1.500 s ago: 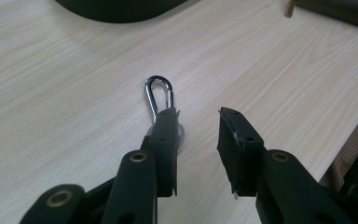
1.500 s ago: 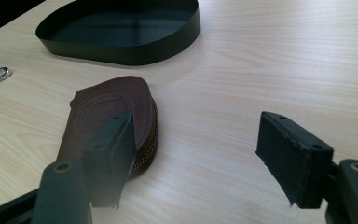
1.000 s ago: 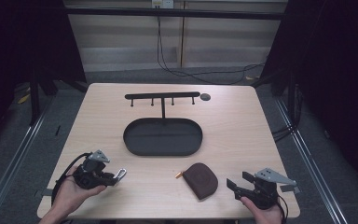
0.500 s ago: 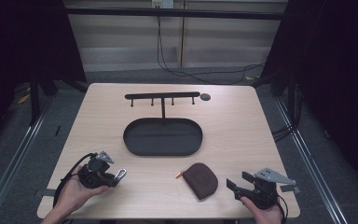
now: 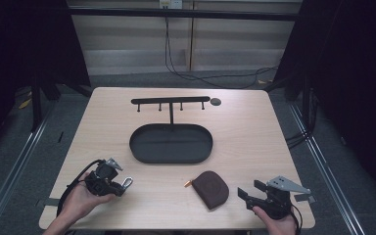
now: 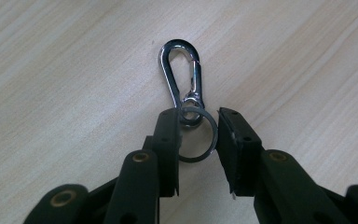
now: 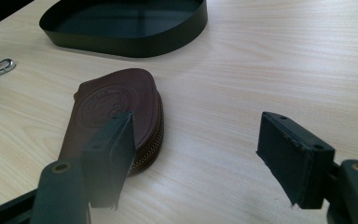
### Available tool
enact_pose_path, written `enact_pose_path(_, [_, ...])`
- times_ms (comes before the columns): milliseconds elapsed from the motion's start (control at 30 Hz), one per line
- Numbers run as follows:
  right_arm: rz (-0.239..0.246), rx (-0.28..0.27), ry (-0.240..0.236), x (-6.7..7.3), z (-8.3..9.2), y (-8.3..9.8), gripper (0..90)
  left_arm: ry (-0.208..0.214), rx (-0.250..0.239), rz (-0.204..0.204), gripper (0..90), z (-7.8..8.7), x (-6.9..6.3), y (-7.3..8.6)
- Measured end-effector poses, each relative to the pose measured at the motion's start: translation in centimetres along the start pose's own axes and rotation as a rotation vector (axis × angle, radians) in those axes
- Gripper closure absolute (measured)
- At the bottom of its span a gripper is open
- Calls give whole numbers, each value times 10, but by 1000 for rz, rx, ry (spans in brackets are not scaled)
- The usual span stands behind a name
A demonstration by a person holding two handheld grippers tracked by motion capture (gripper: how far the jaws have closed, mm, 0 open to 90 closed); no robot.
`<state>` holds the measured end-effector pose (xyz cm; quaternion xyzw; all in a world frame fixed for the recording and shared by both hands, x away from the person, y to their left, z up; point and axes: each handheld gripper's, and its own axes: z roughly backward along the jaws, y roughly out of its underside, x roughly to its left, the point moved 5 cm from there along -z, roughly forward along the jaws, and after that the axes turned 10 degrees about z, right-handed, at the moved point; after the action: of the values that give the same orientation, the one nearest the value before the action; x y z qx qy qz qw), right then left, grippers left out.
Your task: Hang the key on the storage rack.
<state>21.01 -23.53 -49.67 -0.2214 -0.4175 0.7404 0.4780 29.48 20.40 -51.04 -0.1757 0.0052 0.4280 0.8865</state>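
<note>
A silver carabiner (image 6: 177,43) with a key ring (image 6: 198,157) lies on the wooden table at the front left. My left gripper (image 6: 199,126) is shut on the ring, one pad against each side of it. From above, the left gripper (image 5: 119,186) points right and the carabiner (image 5: 127,182) sticks out past its tips. A brown leather pouch (image 5: 212,188) lies at the front centre. My right gripper (image 5: 251,190) rests just right of it, open. In its own view the right gripper (image 7: 196,126) has bare table between its jaws, and the pouch (image 7: 116,100) lies behind its left jaw.
A black oval tray (image 5: 171,159) sits mid-table, and its wall (image 7: 135,46) rises beyond the pouch. Behind it stands a black hook rack (image 5: 170,100) with a small dark disc (image 5: 216,102) beside it. The table's front edge is close to both hands.
The left hand and its gripper have shifted slightly around the key ring. The carabiner, the pouch and the right gripper stay where they were.
</note>
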Motion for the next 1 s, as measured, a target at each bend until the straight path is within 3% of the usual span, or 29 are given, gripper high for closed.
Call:
enact_pose_path(100, [2,1,-1,0,0,0,275,-31,37,-10,703,0,-2,-2])
enact_pose_path(133, [0,0,-1,0,0,0,275,-26,41,-12,717,1,-2,-2])
enact_pose_path(167, [0,0,-1,0,0,0,275,-26,41,-12,796,1,-2,-2])
enact_pose_path(400, [-1,5,-2,0,-1,0,275,-12,74,-3,857,3,0,-4])
enact_pose_path(867, [-3,6,-1,-1,-1,0,271,10,135,-11,892,20,0,-15])
enact_pose_path(1000, [-2,6,-2,0,-1,0,270,-11,151,-21,892,23,1,-16])
